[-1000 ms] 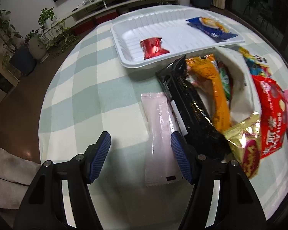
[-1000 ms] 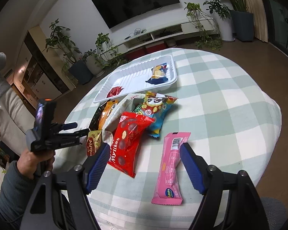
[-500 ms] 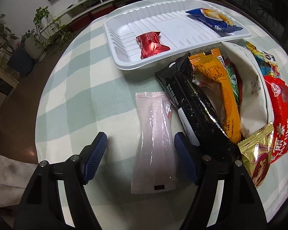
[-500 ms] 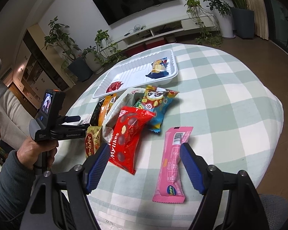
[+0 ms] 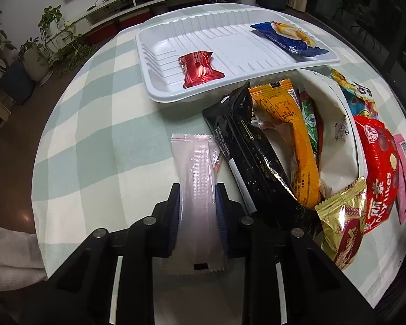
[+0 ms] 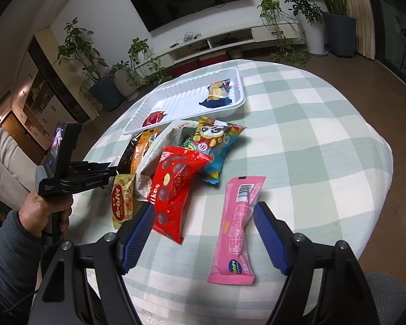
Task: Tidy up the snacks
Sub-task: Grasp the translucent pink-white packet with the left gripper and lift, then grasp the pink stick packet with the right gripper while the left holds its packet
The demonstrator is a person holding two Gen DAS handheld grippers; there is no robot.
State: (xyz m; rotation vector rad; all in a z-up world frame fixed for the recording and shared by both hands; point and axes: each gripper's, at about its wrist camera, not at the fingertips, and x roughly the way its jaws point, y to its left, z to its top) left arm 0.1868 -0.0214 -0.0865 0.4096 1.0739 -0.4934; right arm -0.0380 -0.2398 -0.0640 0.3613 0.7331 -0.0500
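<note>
A long pale pink packet [image 5: 200,157] lies on the checked tablecloth. My left gripper [image 5: 197,192] is closing on its middle, with both blue pads pressing its sides. The white tray [image 5: 159,92] at the back holds a red candy [image 5: 199,67] and a blue snack packet [image 5: 289,39]. My right gripper [image 6: 203,208] hangs open above the near table. A bright pink packet [image 6: 236,227] lies between its fingers and a red bag [image 6: 176,178] lies by the left finger, and neither is touched.
A pile of snacks lies beside the tray: a black packet [image 5: 251,157], an orange one [image 5: 292,124], a gold one [image 5: 341,224] and a panda bag [image 6: 216,146]. A person's hand [image 6: 46,211] holds the left gripper at the table's left edge.
The left gripper's jaws went from wide open around the pale packet to closed on it. The right gripper kept still and open.
</note>
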